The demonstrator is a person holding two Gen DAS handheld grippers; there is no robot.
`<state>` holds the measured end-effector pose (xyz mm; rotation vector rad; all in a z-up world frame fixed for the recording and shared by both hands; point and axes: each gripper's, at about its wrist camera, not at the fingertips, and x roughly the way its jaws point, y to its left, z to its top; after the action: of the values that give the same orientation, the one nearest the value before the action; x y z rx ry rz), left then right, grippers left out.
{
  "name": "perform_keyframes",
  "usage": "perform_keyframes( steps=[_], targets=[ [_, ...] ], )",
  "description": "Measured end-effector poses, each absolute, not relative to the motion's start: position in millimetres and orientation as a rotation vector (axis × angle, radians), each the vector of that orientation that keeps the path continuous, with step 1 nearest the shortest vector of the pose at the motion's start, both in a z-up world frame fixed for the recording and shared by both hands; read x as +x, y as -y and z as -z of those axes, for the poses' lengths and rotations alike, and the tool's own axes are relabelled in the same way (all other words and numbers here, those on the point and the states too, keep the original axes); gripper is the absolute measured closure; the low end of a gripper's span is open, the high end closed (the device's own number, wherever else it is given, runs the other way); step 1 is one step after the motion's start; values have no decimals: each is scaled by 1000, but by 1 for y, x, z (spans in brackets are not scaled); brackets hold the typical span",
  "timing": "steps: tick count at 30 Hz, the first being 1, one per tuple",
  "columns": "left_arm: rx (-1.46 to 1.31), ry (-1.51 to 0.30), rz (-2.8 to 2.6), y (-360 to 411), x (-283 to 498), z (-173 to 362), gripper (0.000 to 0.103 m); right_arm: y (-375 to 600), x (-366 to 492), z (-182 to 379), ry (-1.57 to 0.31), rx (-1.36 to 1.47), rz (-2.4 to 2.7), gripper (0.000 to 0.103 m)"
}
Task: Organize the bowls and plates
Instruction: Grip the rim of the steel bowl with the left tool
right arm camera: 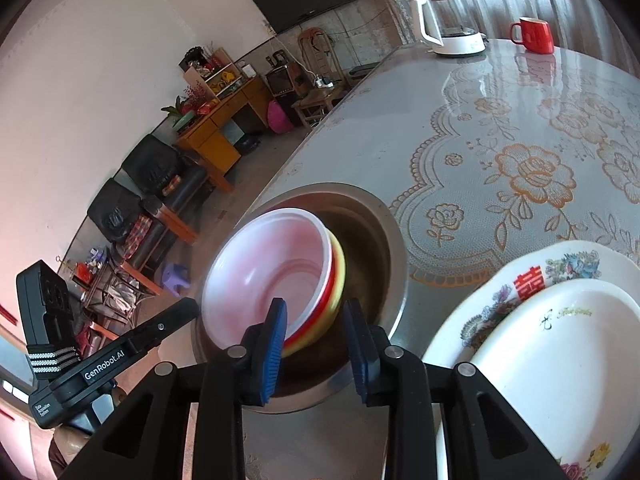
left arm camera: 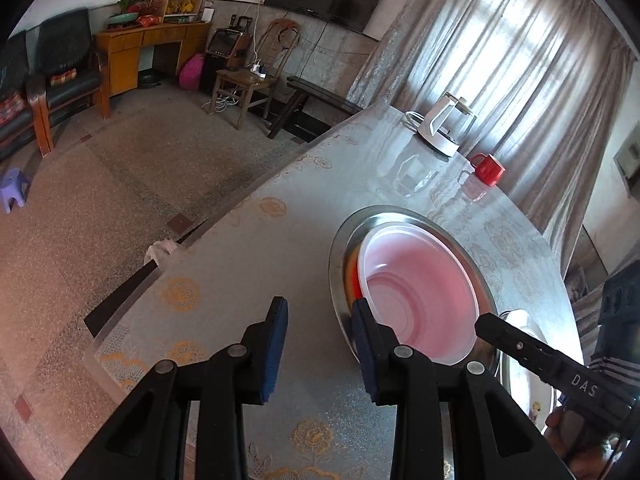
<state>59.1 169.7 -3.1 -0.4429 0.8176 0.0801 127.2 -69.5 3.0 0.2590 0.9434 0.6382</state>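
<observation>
Clearly nested for tidiness: translucent pink-white plastic bowl (right arm camera: 268, 272) sitting inside red and yellow bowls (right arm camera: 334, 280), all leaning within a wide steel basin (right arm camera: 384, 240) on the table (right arm camera: 520, 128), under a lace-patterned cover with gold roses. Leaning toward the left of the right wrist view, probably because just set in and not settled flat. Right claw (right arm camera: 314, 344) released, blue pads apart, nothing pressed; near rim of the bowl stack just ahead of and partly between the fingertips, closest to the left pad (right arm camera: 276, 344), possibly touching it, hard to tell. Seemingly a let-go after dropping the stack into the basin. Off to the right of that claw, a plain white plate (right arm camera: 560, 360) stacked on a flowered plate (right arm camera: 576, 264), gathered apart from the bowls, likely sorting by kind. Left claw (left arm camera: 320, 344) also released and empty, hovering over bare table, its right pad (left arm camera: 362, 344) just beside the basin's near rim (left arm camera: 338, 280), its left pad over cloth; pink bowl up and to the right of it. Right claw's finger (left arm camera: 520, 344) reaching in from the right of that view. Far beyond both claws, a glass kettle (right arm camera: 448, 24) and a red mug (right arm camera: 534, 34), well apart from the work.
</observation>
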Motion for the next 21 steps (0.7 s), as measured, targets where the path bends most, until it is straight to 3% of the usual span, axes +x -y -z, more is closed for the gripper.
perform_keyframes(
  steps=[11, 21],
  targets=[
    [-404, -845, -58, -164, 70, 13, 61, 37, 122, -6, -879, -12, -548, 67],
    [-463, -837, -35, -176, 68, 19, 55, 62, 134, -10, -885, 139, -565, 65]
  ],
)
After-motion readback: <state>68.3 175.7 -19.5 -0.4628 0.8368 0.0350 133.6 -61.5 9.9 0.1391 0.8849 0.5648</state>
